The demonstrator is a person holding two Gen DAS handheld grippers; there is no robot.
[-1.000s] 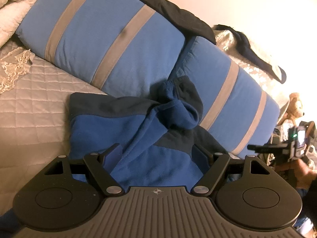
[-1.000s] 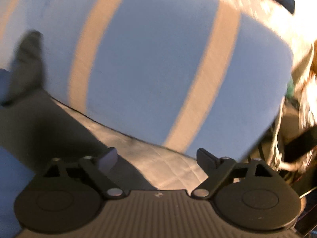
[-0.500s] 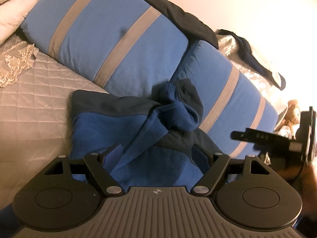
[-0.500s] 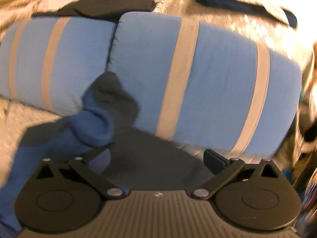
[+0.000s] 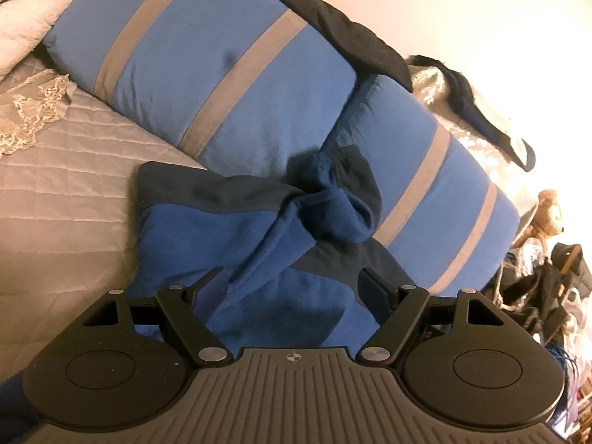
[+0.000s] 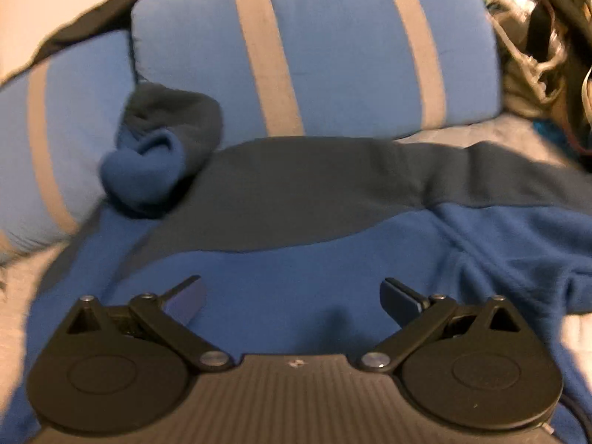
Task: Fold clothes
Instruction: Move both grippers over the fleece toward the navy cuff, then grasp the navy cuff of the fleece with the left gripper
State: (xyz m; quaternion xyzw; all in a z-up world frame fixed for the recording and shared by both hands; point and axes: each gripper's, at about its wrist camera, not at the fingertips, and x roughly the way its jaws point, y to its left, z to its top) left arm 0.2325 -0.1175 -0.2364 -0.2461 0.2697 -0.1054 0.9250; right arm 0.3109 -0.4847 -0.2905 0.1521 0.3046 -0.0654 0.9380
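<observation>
Blue fleece sweatshirt (image 5: 229, 244) lies rumpled on the quilted bed (image 5: 63, 199) against striped pillows (image 5: 207, 74), soft and floppy, best pinched at a sleeve cuff, left gripper (image 5: 292, 288) and right gripper (image 6: 292, 296) both wide open, empty.

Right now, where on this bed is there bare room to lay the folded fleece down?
The quilted bedspread lies bare left of the blue fleece, bordered above by the striped pillows and the lace trim. A small strip shows past the fleece in the right view. Beyond it, the clutter is crowded.
</observation>
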